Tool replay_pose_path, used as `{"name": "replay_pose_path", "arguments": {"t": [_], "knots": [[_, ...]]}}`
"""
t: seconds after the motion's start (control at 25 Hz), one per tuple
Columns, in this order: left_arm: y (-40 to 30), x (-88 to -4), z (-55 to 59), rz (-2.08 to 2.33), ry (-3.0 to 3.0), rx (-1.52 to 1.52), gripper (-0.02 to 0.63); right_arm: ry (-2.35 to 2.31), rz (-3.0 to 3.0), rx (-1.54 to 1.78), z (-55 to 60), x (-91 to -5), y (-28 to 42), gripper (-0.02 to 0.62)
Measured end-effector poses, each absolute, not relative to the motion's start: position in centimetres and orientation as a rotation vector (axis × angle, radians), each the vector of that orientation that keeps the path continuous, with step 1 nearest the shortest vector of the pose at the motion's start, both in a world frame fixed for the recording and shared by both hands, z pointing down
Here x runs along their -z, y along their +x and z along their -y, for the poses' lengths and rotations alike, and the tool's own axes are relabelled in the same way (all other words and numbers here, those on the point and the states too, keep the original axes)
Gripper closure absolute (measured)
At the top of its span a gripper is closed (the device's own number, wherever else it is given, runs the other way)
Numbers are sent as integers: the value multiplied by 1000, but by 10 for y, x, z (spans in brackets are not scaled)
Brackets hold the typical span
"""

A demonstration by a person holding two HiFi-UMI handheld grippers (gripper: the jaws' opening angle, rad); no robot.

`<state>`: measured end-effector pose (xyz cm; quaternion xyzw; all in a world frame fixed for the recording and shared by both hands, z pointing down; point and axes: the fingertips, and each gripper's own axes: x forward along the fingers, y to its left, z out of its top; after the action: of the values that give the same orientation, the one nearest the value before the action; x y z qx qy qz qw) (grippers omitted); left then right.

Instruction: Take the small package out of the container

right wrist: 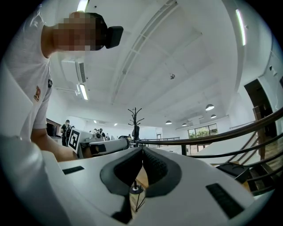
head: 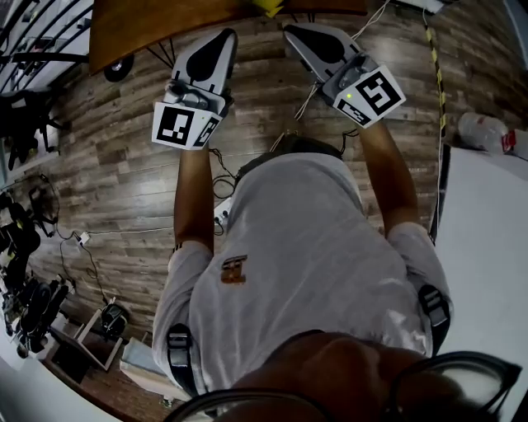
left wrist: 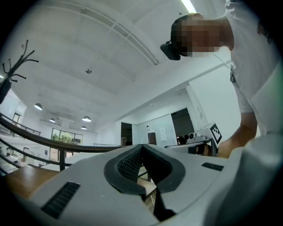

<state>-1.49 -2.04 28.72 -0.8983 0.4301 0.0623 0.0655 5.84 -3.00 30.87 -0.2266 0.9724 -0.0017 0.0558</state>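
Jaws clenched, empty: left gripper [head: 224, 35], right gripper [head: 290, 30], both at desk [head: 157, 25] edge. Step: unstarted; container, package unseen. Next: locating container.

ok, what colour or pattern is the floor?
The floor has a grey-brown wood-plank pattern. It shows best in the head view.

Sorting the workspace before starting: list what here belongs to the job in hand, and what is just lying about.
Job: left gripper, right gripper, both shut; nothing else of it shows.
Lying about: plastic bottle, floor cables, coat rack.
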Motion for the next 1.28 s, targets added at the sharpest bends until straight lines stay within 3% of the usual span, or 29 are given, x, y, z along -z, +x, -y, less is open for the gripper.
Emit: {"name": "replay_pose_path", "arguments": {"t": [0.56,1.28], "knots": [[-1,-296,107,-1382,-2677,-133,588,-639,-3009,-9,119,-317,69,563],[-50,-309,239,-1268,-2738,-104,588,-771,-3030,-28,241,-331,9,563]]}}
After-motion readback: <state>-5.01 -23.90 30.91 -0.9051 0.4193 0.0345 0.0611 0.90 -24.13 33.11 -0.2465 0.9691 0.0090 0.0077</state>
